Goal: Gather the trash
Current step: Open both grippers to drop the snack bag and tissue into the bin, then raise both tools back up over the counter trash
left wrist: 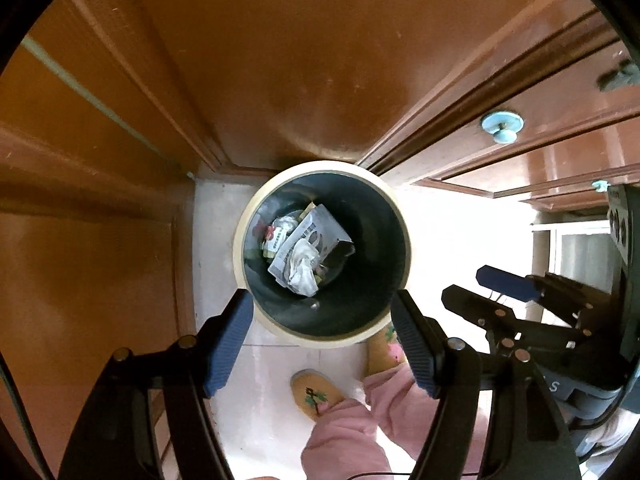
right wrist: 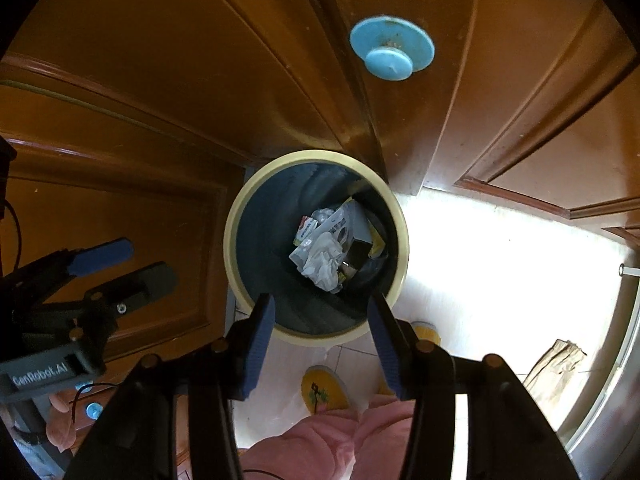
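The mouth of the bin (left wrist: 320,322) lies open at frame centre, with trash (left wrist: 304,250) only at its bottom. Wooden cupboard panels (left wrist: 280,60) crowd it above and at left. Bare pale floor (right wrist: 500,248) to the right gives free passage. Slippers (left wrist: 314,394) stand below.

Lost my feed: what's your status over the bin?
Left gripper open, empty. Right gripper open, empty. Trash bin below both; crumpled tissue and wrappers inside. Nothing blocking; slippered feet beside bin.
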